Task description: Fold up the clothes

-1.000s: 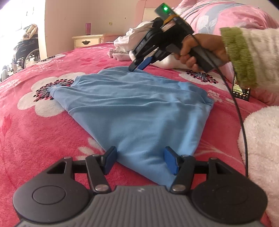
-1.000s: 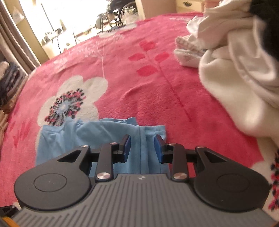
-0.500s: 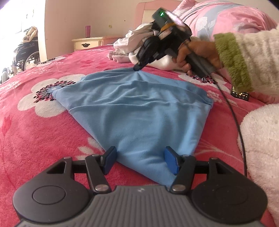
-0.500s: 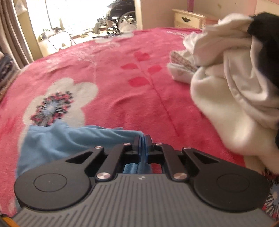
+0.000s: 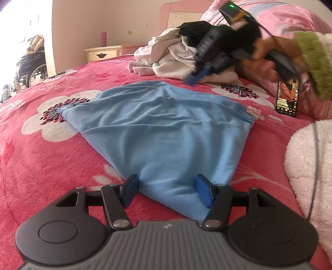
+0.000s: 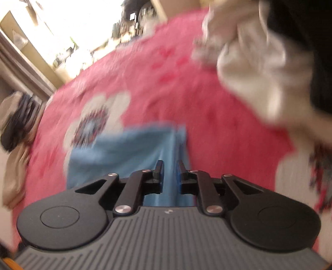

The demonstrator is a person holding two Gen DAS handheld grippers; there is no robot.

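A light blue garment [image 5: 166, 128] lies spread flat on the pink flowered blanket [image 5: 41, 166]. Its near corner runs between the wide-apart fingers of my left gripper [image 5: 167, 191], which is open and does not press the cloth. My right gripper [image 5: 195, 75], blurred in a person's hand [image 5: 263, 60], hovers just right of the garment's far tip, off the cloth. In the right wrist view, the right gripper [image 6: 170, 166] has its jaws a little apart and opening. The blue garment [image 6: 124, 149] shows below and through the gap, with no cloth pinched.
A pile of white and black clothes [image 5: 176, 56] sits behind the garment. A lit phone [image 5: 287, 97] leans at the right by a pink quilt [image 5: 290, 18]. White fluffy fabric [image 5: 307, 166] fills the right edge. A nightstand [image 5: 103, 53] and a wheelchair [image 5: 27, 68] stand beyond the bed.
The right gripper shut on the garment's far edge, then let it go and swung to the right. The far tip now lies flat. The left gripper has stayed put.
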